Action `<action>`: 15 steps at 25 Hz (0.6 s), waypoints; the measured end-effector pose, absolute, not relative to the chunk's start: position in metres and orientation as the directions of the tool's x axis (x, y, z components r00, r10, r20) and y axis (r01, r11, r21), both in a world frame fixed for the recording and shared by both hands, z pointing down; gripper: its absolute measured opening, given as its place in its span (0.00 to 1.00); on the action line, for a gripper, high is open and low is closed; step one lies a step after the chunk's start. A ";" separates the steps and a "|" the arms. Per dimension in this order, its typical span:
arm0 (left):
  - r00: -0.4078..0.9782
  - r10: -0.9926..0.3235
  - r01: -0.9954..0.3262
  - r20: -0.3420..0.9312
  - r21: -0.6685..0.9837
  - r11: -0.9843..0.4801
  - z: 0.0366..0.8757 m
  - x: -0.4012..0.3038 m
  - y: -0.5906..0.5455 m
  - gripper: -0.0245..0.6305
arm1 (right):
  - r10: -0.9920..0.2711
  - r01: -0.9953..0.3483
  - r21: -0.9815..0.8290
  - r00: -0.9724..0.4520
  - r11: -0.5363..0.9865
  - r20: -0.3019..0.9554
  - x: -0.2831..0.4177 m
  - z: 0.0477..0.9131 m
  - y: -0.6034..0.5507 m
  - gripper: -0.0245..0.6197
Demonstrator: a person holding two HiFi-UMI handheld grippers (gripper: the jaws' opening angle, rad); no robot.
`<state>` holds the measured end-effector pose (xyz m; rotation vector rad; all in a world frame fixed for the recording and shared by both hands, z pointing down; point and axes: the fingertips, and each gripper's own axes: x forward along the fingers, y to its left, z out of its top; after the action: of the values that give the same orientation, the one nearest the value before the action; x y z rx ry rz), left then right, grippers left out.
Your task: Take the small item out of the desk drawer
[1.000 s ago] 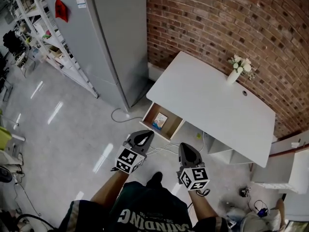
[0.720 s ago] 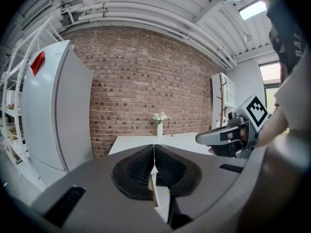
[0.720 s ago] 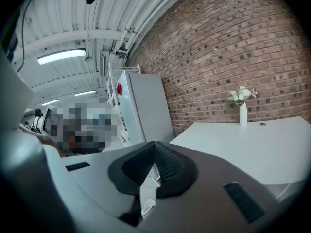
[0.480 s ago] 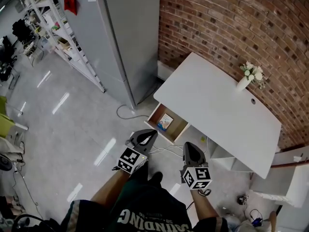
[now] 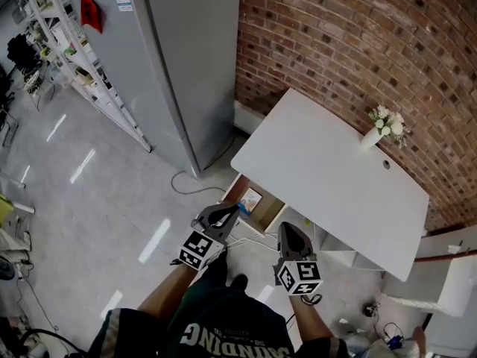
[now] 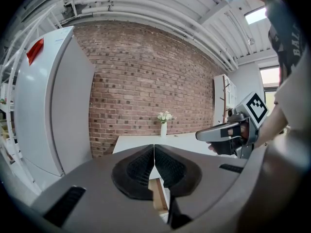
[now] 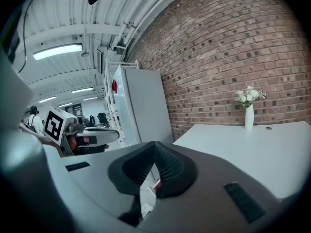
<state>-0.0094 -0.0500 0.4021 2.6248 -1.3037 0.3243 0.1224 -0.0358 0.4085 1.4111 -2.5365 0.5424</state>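
Observation:
The white desk stands against the brick wall with its wooden drawer pulled open at the near left corner. A small item with a blue and white face lies inside the drawer. My left gripper is shut and empty, its tip just short of the drawer's front edge. My right gripper is also shut and empty, held beside the drawer's right end. In the left gripper view the pads meet on a line, with the drawer's wood below. The right gripper's pads touch too.
A tall grey fridge stands left of the desk, with metal shelving beyond it. A white vase of flowers sits at the desk's far edge. Cables trail on the floor under the drawer. White furniture stands to the right.
The view has shifted and the drawer now lies closer to both gripper tips. Both grippers stay shut and empty.

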 end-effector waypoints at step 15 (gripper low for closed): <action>0.684 -0.672 -0.721 0.285 0.121 -0.682 0.421 -0.044 -0.132 0.06 | -0.826 -0.904 -0.192 -0.426 0.381 0.370 0.080 0.410 -0.105 0.08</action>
<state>-0.0436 -0.1316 0.4213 2.6722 -1.1221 0.3213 0.0798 -0.1048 0.4098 1.5456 -2.4263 0.5432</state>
